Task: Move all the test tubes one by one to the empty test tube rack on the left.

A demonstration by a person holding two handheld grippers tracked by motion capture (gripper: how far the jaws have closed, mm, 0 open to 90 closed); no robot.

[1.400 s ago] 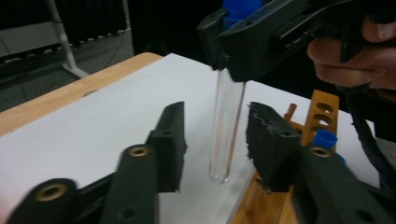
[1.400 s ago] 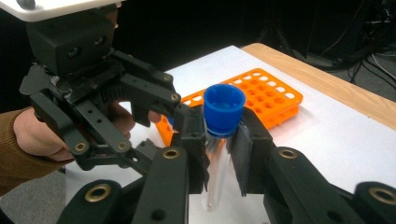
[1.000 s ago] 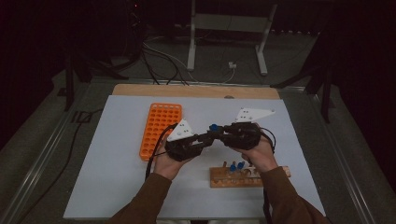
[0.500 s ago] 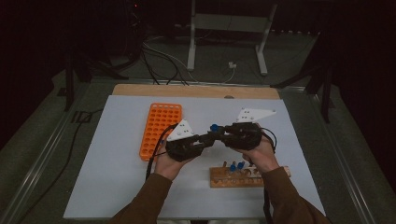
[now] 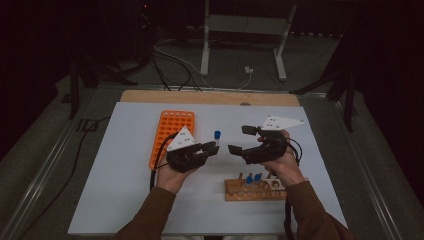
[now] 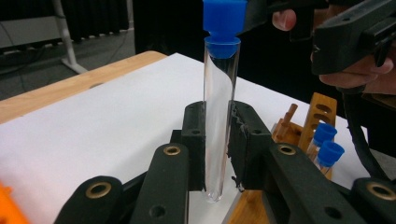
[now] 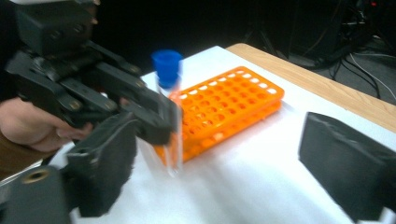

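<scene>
A clear test tube with a blue cap [image 5: 217,136] [image 6: 219,112] [image 7: 170,100] stands upright above the white mat, and my left gripper [image 5: 214,149] [image 6: 217,140] is shut on its lower half. My right gripper [image 5: 239,139] [image 7: 224,163] sits just to the tube's right; its jaws have just been opening and now stand wide apart with nothing between them, clear of the tube. An orange tube rack [image 5: 171,131] [image 7: 233,107] lies behind the left gripper. A wooden rack [image 5: 255,189] [image 6: 322,112] with two blue-capped tubes [image 6: 329,151] sits near the front edge.
The white mat [image 5: 125,190] covers a wooden table [image 5: 150,96]. A person's hands and brown sleeves [image 5: 150,215] come in from the bottom. Cables [image 5: 170,55] and a metal stand [image 5: 240,30] are on the floor beyond the table.
The right gripper's jaws have opened off the tube and it has drawn back a little to the right. The left gripper still holds the tube in the same place.
</scene>
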